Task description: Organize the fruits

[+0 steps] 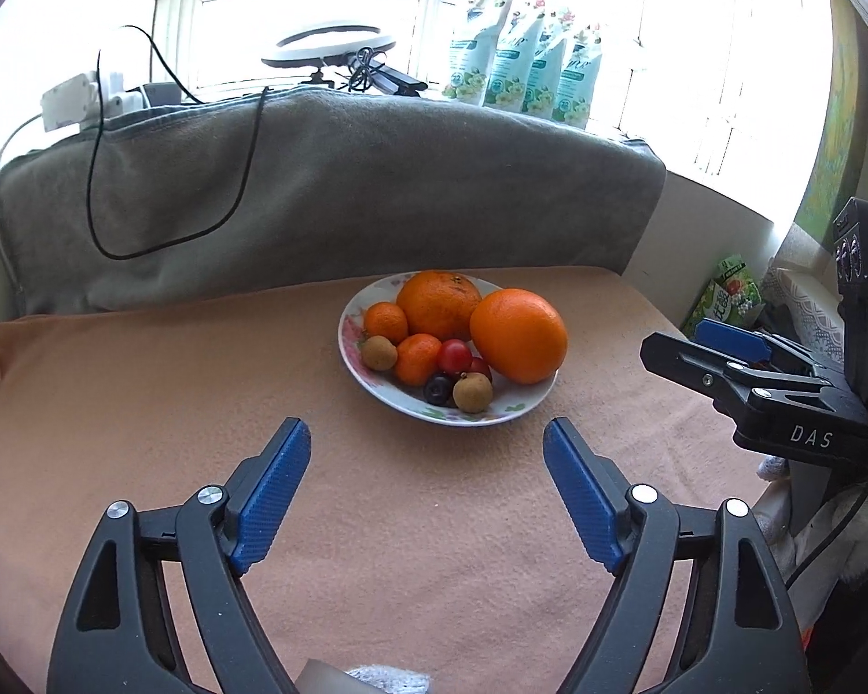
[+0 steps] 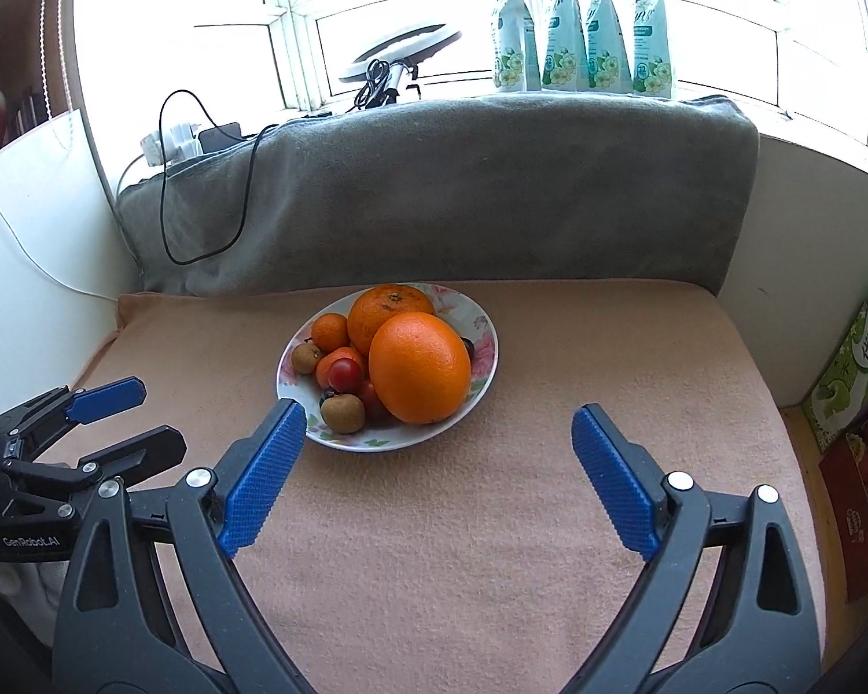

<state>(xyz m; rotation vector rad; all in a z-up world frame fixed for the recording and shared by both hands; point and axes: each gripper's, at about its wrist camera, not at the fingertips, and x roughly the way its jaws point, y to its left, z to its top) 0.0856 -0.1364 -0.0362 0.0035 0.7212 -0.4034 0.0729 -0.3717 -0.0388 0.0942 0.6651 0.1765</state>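
While empty, left tool (image 1: 427, 454) faces fruit plate (image 1: 521, 408).

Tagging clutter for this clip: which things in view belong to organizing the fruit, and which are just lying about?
Part of the job: plate; large orange; tangerine; cherry tomato; longan; left hand-held gripper; right hand-held gripper, both open and empty.

Lying about: grey blanket; refill pouches; ring light; black cable.

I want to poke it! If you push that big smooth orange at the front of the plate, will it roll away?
Probably. The big smooth orange is round, so it may roll. It sits near the plate's shallow rim, which might not stop it. The small fruits beside it could get nudged too.
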